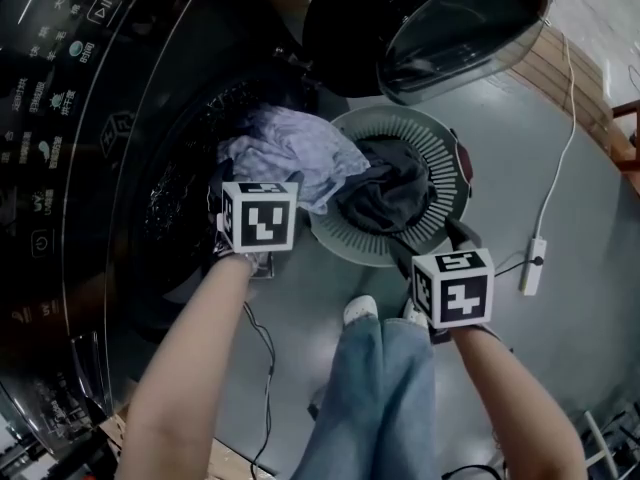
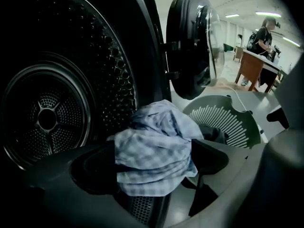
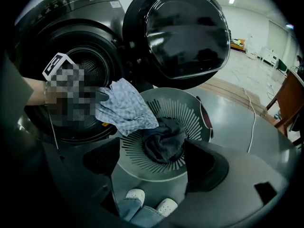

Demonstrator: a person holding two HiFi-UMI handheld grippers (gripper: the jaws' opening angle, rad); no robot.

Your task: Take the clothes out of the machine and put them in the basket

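A light checked cloth (image 2: 154, 153) is bunched between the jaws of my left gripper (image 2: 152, 159), which is shut on it. The gripper holds the cloth just outside the washing machine drum (image 2: 47, 118), beside the basket. In the head view the same cloth (image 1: 290, 153) hangs over the near rim of the round grey-green basket (image 1: 440, 133). A dark garment (image 1: 395, 193) lies inside the basket. My right gripper (image 3: 156, 163) stands open and empty above the basket's front edge, with the dark garment (image 3: 164, 139) visible between its jaws.
The machine's round door (image 1: 450, 18) stands open above the basket. A white power strip on a cable (image 1: 533, 265) lies on the floor to the right. My legs in jeans and white shoes (image 1: 375, 388) are in front of the basket. A person (image 2: 261, 37) stands at a desk far behind.
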